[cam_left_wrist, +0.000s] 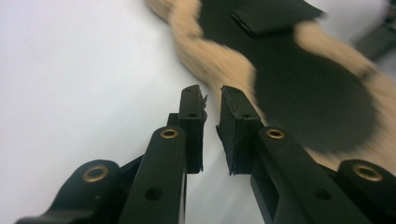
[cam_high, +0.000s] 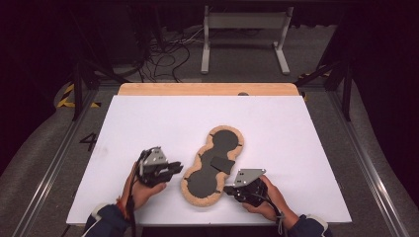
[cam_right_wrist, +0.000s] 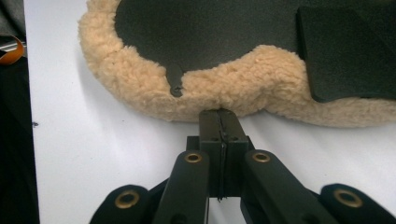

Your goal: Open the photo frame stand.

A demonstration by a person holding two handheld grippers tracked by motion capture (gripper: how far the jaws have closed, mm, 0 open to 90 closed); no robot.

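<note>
The fleece pad [cam_high: 213, 165] is a long, figure-eight piece lying flat, its black leathery face up and a thick tan woolly border all round; it pinches to a waist in the middle, where a small black flap [cam_high: 222, 164] lies across it; short slits cut the black face near the rim. The pad lies on the white board [cam_high: 148, 118], in its near half and a little toward the person, slanting from near-left to far-right.

The right gripper [cam_right_wrist: 219, 112] sits at the pad's near-right edge, jaws pressed together with their tips right against the woolly border; whether any fleece is pinched between them cannot be told. The left gripper [cam_left_wrist: 210, 100] is just beside the pad's near-left edge, its jaws apart by a narrow gap with nothing between them, tips above bare board close to the fleece.

Beyond the pad the board lies bare to its far edge, where a wooden strip [cam_high: 207, 89] shows; to the pad's left and right wide bare board remains; toward the person the pad's near end comes close to the board's front edge.
</note>
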